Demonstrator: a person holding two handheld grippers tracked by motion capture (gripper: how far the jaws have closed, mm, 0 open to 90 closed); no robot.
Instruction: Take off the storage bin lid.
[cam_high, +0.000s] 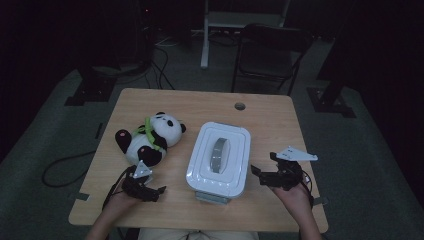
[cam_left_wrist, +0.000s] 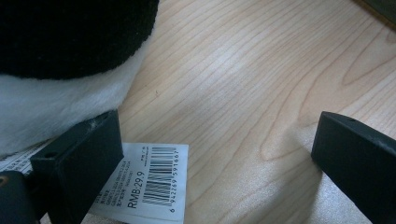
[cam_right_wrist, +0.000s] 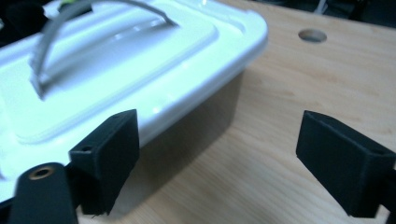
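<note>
The white lidded box (cam_high: 219, 157) sat mid-table with the plush panda (cam_high: 150, 137) just to its left. The right gripper (cam_high: 262, 176) hovered beside the box's right edge, jaws spread and empty; the left gripper (cam_high: 157, 192) rested near the panda's price tag (cam_left_wrist: 149, 182), jaws likewise apart.

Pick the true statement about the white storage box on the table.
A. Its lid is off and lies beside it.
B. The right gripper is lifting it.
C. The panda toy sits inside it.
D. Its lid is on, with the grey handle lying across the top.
D: the lid covers the box, and the grey handle lies across it.
</note>
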